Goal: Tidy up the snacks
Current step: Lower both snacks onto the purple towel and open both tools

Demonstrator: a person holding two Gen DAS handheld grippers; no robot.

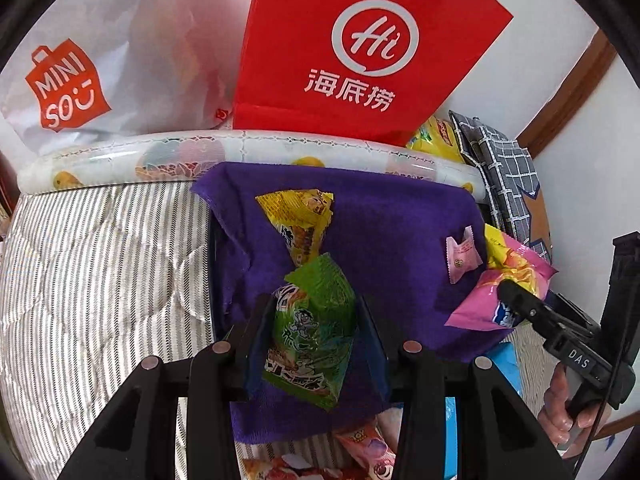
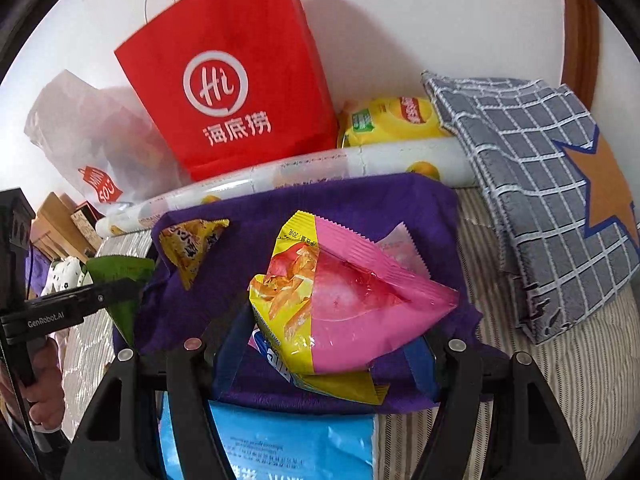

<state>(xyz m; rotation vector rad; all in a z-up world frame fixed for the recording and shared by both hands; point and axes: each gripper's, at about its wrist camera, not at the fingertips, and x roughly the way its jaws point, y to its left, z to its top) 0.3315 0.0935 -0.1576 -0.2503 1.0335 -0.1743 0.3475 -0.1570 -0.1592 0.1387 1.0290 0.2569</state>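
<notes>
1. My left tongs (image 1: 314,336) pinch a green snack packet (image 1: 314,332) across its middle, held over the near edge of a purple cloth (image 1: 384,216) spread on the striped bed (image 1: 92,264).
2. My right tongs (image 2: 332,344) grip a pink-and-yellow chip bag (image 2: 352,304) near its lower end; from the left camera it sits at 3 o'clock of the cloth.
3. A yellow packet (image 1: 300,220) lies on the cloth at 12 o'clock from the green one, and a small pink sweet (image 1: 462,258) rests toward 2 o'clock, just beside the chip bag.
4. Both held packs look light, air-puffed and glossy, so I judge them slippery and easy to crush; the flat crimped seams at the ends seem the safer hold.
5. A red paper bag (image 1: 360,52) and a white shopping bag (image 1: 108,64) stand behind the cloth at 12 and 10 o'clock.
</notes>
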